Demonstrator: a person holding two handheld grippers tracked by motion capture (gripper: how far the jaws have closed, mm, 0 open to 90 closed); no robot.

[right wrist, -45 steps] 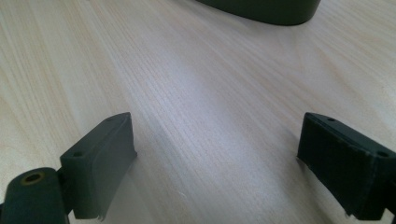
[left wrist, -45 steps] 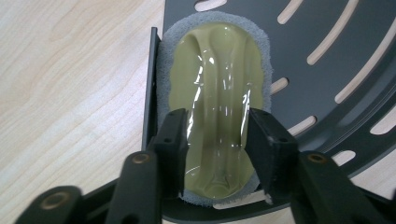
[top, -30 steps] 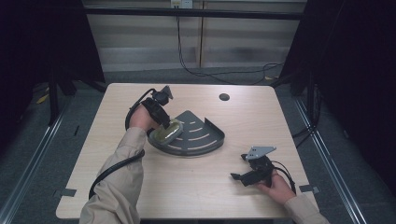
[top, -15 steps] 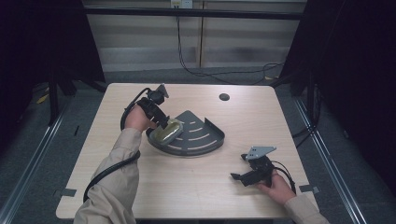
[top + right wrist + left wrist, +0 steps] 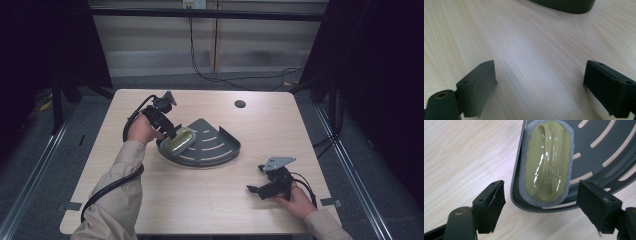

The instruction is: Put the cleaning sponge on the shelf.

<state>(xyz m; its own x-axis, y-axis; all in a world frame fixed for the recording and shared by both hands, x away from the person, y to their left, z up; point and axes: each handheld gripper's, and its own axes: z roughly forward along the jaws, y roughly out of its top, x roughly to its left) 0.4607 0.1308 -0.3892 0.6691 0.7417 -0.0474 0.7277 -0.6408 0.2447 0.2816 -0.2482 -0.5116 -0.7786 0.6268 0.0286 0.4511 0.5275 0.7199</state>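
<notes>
While both grippers gape empty, left gripper (image 5: pixel 175 134) just opened over one scrubber (image 5: pixel 547 161) in one tray (image 5: pixel 604 150), right gripper (image 5: pixel 253 189) apart.

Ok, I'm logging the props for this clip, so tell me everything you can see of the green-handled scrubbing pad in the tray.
The scrubbing pad is an oval: a glossy olive-green plastic top with a raised grip ridge running lengthwise, over a fuzzy grey pad that shows as a rim all round. It lies flat, handle up, in one corner of the dark grey slotted corner tray, against its raised edge. The left gripper stands open just short of it, not touching.
</notes>
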